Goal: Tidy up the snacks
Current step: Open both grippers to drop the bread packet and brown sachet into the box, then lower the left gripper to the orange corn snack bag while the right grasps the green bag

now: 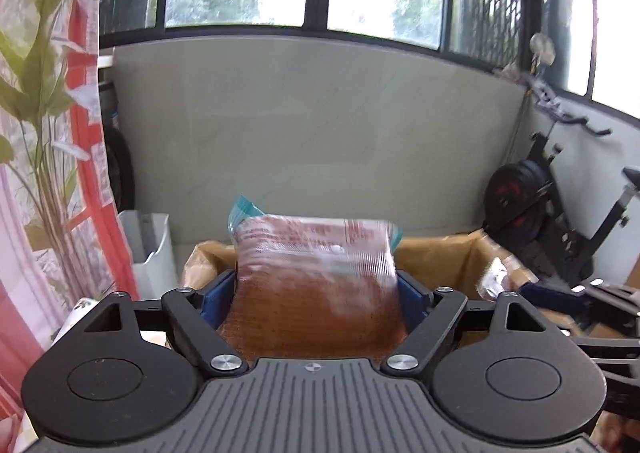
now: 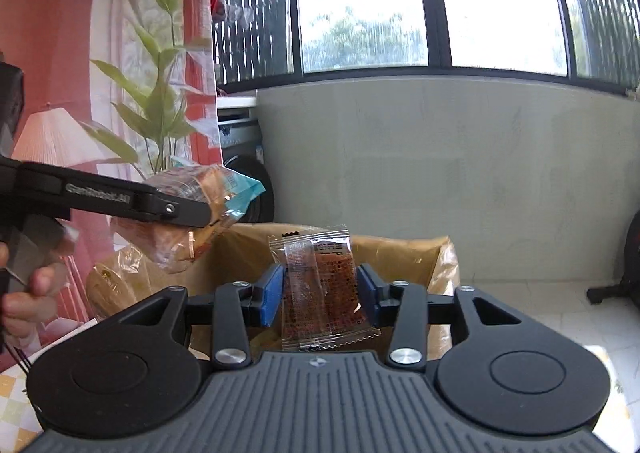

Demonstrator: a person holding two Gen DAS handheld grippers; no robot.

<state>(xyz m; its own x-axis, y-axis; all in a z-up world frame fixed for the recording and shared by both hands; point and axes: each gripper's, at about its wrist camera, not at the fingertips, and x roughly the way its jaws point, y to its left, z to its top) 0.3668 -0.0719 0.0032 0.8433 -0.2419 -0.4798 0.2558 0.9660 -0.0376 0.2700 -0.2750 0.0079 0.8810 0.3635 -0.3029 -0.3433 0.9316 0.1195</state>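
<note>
My left gripper (image 1: 316,293) is shut on a clear packet with a brown cake and a teal end (image 1: 316,265), held in the air in front of an open cardboard box (image 1: 440,253). The same packet (image 2: 200,213) and the left gripper (image 2: 176,209) show at the left of the right wrist view, above the box's left edge. My right gripper (image 2: 320,297) is shut on a small clear packet with a dark brown snack (image 2: 324,289), held upright over the cardboard box (image 2: 400,249). The right gripper (image 1: 560,297) also shows at the right of the left wrist view, with a packet corner (image 1: 494,281).
A grey wall (image 2: 440,173) stands behind the box under a barred window. A pink curtain with a plant print (image 1: 40,133) hangs at the left. A white bin (image 1: 154,249) stands left of the box. An exercise bike (image 1: 560,205) stands at the right.
</note>
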